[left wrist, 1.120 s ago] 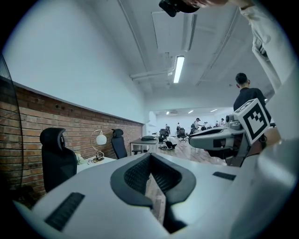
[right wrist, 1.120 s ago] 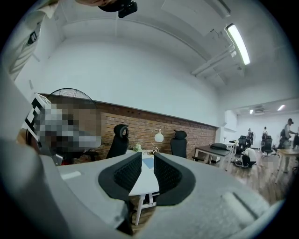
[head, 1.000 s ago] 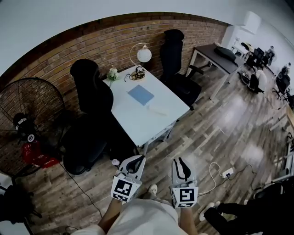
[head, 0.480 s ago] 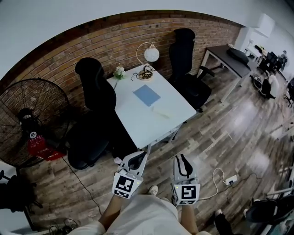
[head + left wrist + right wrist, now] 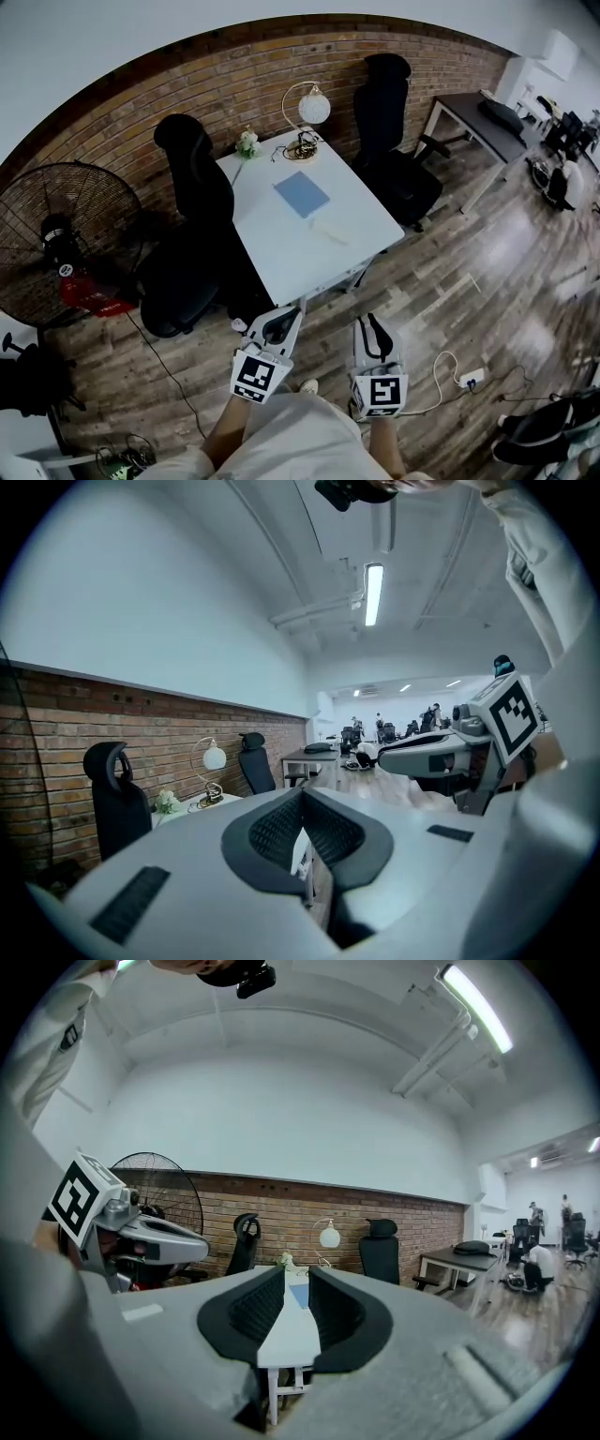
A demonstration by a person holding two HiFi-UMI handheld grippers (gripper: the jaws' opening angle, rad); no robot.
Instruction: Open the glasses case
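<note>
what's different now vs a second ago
The left gripper and right gripper were carried a little closer to the white table, both shut and empty. Nothing was grasped or released; the pale glasses case lies on the table as before.

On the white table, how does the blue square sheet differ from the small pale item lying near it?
Colour: the blue sheet stands out, while the pale item nearly matches the white table.
Size and shape: the sheet is larger and square; the item is small and oblong.
Place: the sheet lies nearer the lamp, the item nearer the table's near end.
Both lie flat on the table, apart from each other.
</note>
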